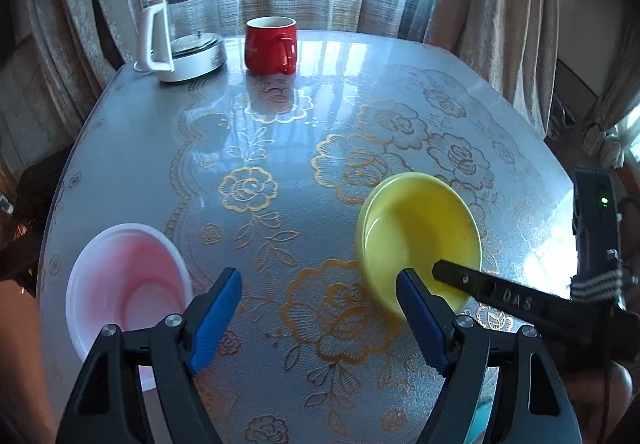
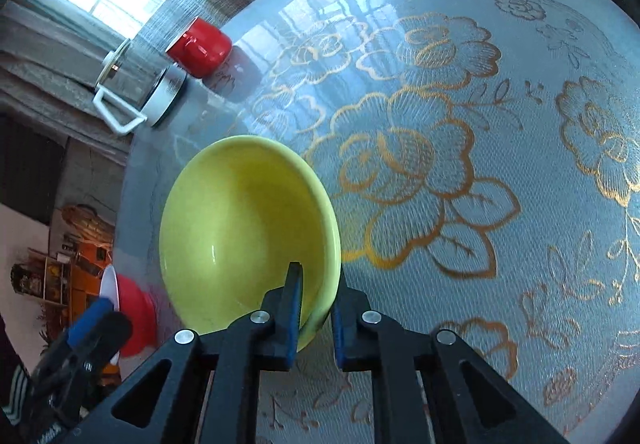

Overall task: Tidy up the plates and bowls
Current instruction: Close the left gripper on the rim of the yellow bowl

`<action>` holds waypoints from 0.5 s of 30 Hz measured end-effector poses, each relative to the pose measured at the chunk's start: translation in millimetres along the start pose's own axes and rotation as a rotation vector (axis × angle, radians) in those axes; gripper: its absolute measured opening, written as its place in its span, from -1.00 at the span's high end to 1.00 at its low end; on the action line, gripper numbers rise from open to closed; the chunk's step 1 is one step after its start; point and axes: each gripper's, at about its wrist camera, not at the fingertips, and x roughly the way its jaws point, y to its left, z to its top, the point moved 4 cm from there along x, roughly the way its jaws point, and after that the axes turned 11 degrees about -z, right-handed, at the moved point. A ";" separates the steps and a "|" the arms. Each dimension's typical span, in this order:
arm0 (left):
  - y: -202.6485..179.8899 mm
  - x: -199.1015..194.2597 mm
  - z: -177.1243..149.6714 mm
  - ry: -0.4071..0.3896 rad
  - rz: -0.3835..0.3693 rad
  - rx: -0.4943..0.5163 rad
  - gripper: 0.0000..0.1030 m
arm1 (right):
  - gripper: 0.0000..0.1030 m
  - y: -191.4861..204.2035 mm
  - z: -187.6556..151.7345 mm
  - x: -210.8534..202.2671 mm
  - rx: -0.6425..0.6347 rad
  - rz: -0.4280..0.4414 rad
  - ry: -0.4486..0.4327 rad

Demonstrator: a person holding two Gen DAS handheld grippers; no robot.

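The right claw (image 2: 316, 314) is clenched on the near rim of the yellow bowl (image 2: 244, 228), one finger inside the wall and one outside, and the bowl looks tipped up off the worktop (image 2: 500, 148). The left claw (image 1: 320, 308) hangs released with nothing between its fingers. From that empty claw the pink bowl (image 1: 128, 280) lies just to its left, near the worktop's edge, while the yellow bowl sits to its right. Judging by this, the held bowl must travel leftward across the worktop to nest with the pink one.
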 end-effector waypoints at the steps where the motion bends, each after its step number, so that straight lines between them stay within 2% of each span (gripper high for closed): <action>1: -3.9 3.0 0.0 0.002 0.005 0.016 -0.55 | 0.75 -0.5 -3.1 -1.8 -0.009 -0.003 0.002; 6: -16.7 15.9 -1.2 0.017 0.031 0.064 -0.55 | 0.75 -7.6 -15.4 -10.9 -0.021 -0.007 0.003; 11: -21.7 25.9 -4.0 0.039 0.021 0.070 -0.50 | 0.75 -16.3 -20.4 -13.6 -0.017 -0.004 0.007; 15: -26.0 34.1 -5.2 0.059 0.017 0.082 -0.30 | 0.75 -17.0 -22.6 -14.6 -0.017 -0.008 0.006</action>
